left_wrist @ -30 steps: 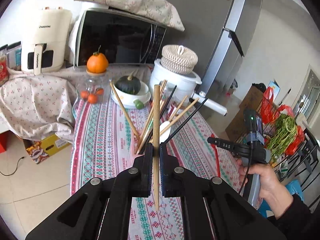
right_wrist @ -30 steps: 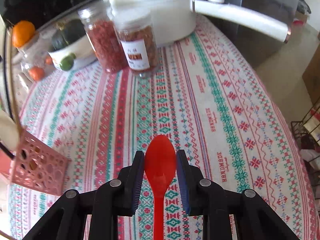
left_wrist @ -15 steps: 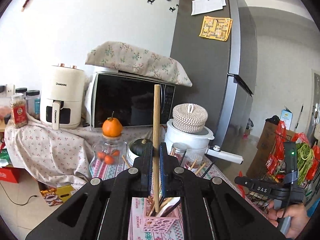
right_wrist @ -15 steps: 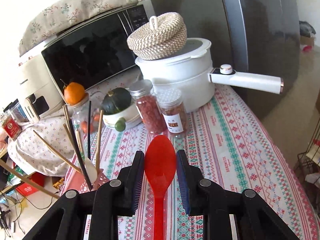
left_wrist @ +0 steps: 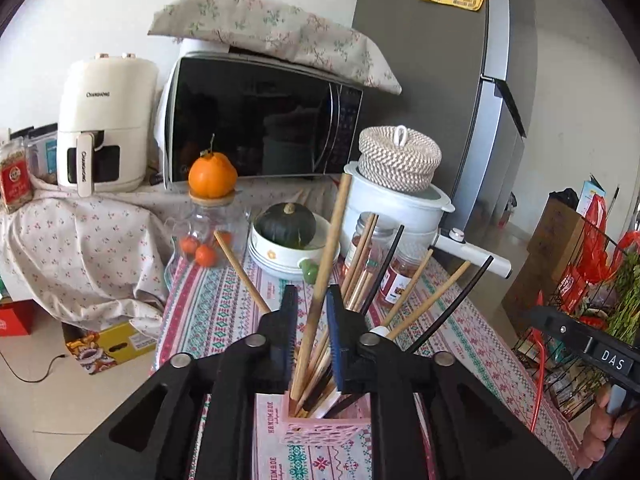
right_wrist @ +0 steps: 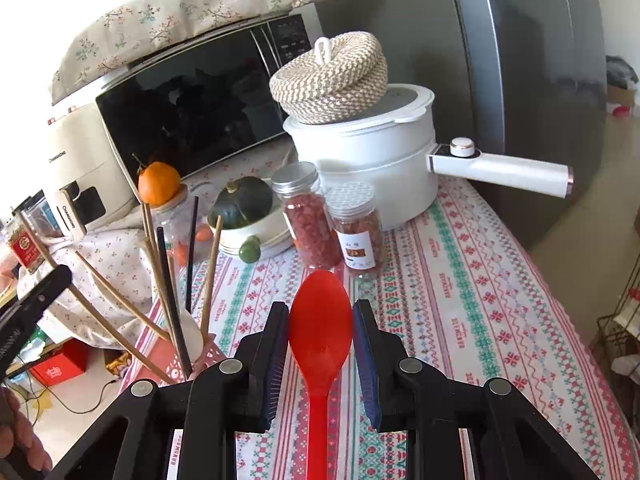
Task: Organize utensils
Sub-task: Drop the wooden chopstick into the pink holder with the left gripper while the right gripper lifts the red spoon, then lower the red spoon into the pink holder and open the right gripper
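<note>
Kitchen clutter backs a table under a striped, patterned tablecloth (right_wrist: 472,280): a black-fronted microwave (left_wrist: 256,120) under a floral cloth, a white lidded pot (right_wrist: 372,152) with a long handle, a grey refrigerator (left_wrist: 432,80) at 1 o'clock; the cloth's right edge drops to bare floor beside the refrigerator, and a broad stretch of cloth ahead of the right gripper lies free.

Only the left wrist view looks down into the pink perforated plastic holder (left_wrist: 324,428); it stands at 6 o'clock, crowded with tan wooden and black chopsticks fanning from 11 to 2 o'clock. The left gripper (left_wrist: 311,320) has just been opening; its jaws stand apart, and a thick tan wooden chopstick (left_wrist: 324,272) rises between them, clear of the left pad, though contact with the right pad cannot be judged; its lower end sits in the holder, its long axis leaning toward 1 o'clock.

Only the right wrist view shows the red plastic spoon (right_wrist: 320,320); the right gripper (right_wrist: 320,332) has its pads pressed on the bowl's two edges, bowl pointing to 12 o'clock, handle running straight to 6 o'clock. There the holder appears at 8 o'clock, mostly hidden by the gripper; two clear jars of red dried fruit (right_wrist: 332,224) stand at 12 o'clock, well apart from the spoon.
</note>
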